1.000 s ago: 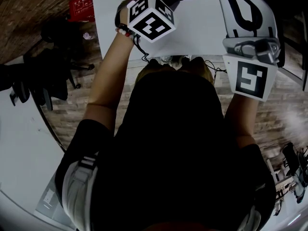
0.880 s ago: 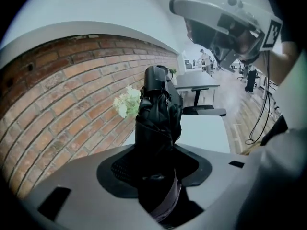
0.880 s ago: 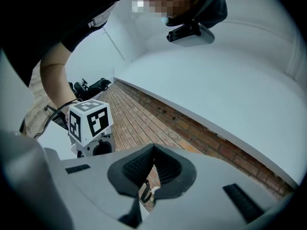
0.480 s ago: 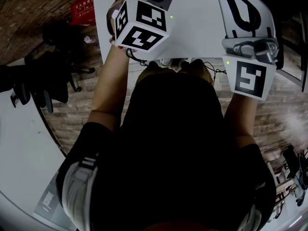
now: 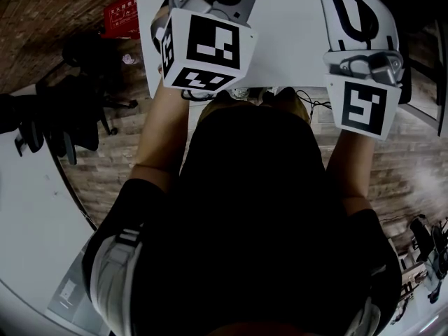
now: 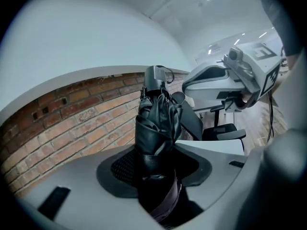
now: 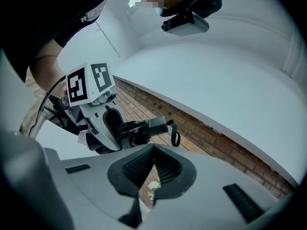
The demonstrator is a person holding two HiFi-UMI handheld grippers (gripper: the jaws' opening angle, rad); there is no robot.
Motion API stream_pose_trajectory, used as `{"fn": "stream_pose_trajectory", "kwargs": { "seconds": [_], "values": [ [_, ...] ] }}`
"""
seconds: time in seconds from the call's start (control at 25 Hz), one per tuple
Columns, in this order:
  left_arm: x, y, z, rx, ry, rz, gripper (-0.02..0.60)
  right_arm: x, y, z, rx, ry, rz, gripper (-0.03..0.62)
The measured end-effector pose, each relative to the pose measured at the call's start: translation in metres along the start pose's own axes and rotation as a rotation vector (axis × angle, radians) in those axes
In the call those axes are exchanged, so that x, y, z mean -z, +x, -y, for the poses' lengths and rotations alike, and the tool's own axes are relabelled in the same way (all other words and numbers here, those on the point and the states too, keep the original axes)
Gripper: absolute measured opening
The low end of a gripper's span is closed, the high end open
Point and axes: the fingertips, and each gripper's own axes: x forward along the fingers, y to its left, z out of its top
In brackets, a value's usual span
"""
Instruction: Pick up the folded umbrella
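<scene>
Between the pads of the left gripper [image 6: 156,163] stands the folded umbrella [image 6: 157,121], a black bundle of pleated fabric gripped around its lower part, its grey handle end [image 6: 154,78] pointing up and away from the camera. The jaws are partly apart and clamped on it, the fabric filling the gap between them. In the right gripper view the same umbrella juts out sideways from the left gripper, with a wrist strap [image 7: 175,133] dangling from its end and nothing visibly under it, so it looks to be held in the air above the white table [image 5: 290,37] and not resting on it. The right gripper [image 7: 153,148] is empty, its 2 pads meeting at the tips, and it hangs beside the left over the table edge. By my reading the grasp is made and the lift is the step in hand, so the pickup is nearly done. What comes next calls for a steady clamp, since soft fabric can slide in the pads, and for keeping the long end clear of the right gripper.
</scene>
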Motion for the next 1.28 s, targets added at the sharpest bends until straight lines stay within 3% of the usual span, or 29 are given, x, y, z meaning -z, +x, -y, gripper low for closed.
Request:
{"fn": "stream_pose_trajectory", "kwargs": {
  "seconds": [0.44,0.76,1.28],
  "values": [
    [-0.034,-0.018,0.001,-0.051,0.029,0.149,0.204,0.013,0.002,0.01,0.026,0.029,-0.055,0.028],
    [-0.039,-0.019,0.003,-0.073,0.015,0.228,0.207,0.016,0.001,0.011,0.018,0.052,-0.071,0.028],
    [-0.04,-0.018,0.01,-0.074,0.032,0.238,0.207,0.025,0.002,0.004,-0.031,0.063,-0.098,0.028]
  ]
}}
